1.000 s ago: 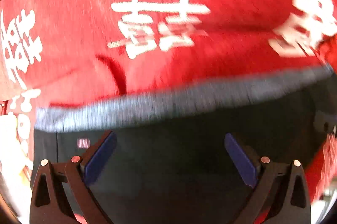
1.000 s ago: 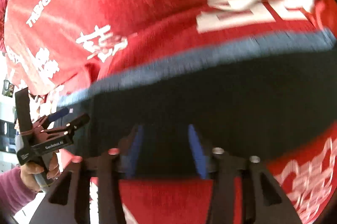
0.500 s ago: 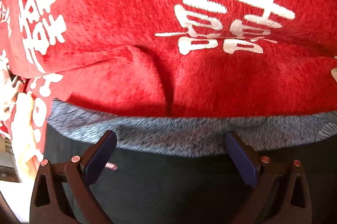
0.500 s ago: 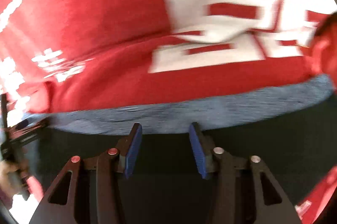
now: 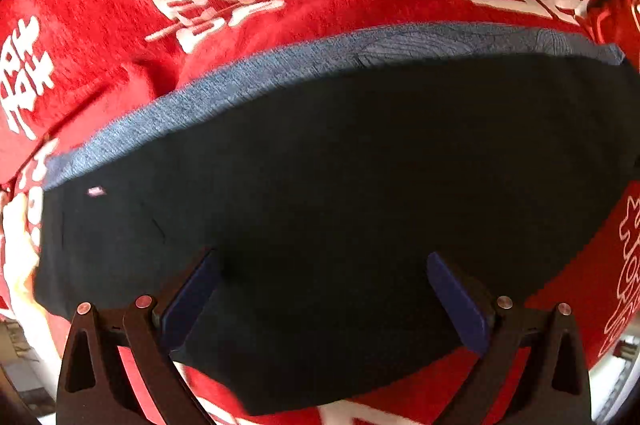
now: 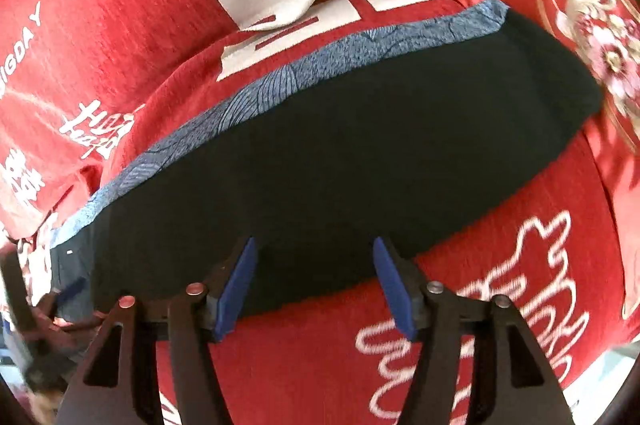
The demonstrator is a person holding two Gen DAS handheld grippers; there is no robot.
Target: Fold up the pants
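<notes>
The dark pants (image 5: 340, 185) lie folded flat on a red blanket (image 5: 100, 5), with a blue-grey patterned band (image 5: 280, 73) along their far edge. They also show in the right wrist view (image 6: 340, 153), band (image 6: 260, 105) at the far side. My left gripper (image 5: 320, 289) is open and empty, just above the pants' near part. My right gripper (image 6: 314, 277) is open and empty over the pants' near edge. The left gripper (image 6: 60, 297) shows blurred at the right view's lower left.
The red blanket (image 6: 120, 5) with white characters covers the whole surface and has soft creases. A red cushion with gold flower pattern (image 6: 580, 5) lies at the far right. The blanket's edge and a pale floor show at the lower right (image 5: 624, 365).
Both grippers have pulled back toward me and lifted. More of the folded pants shows now. Both grippers stay open.
</notes>
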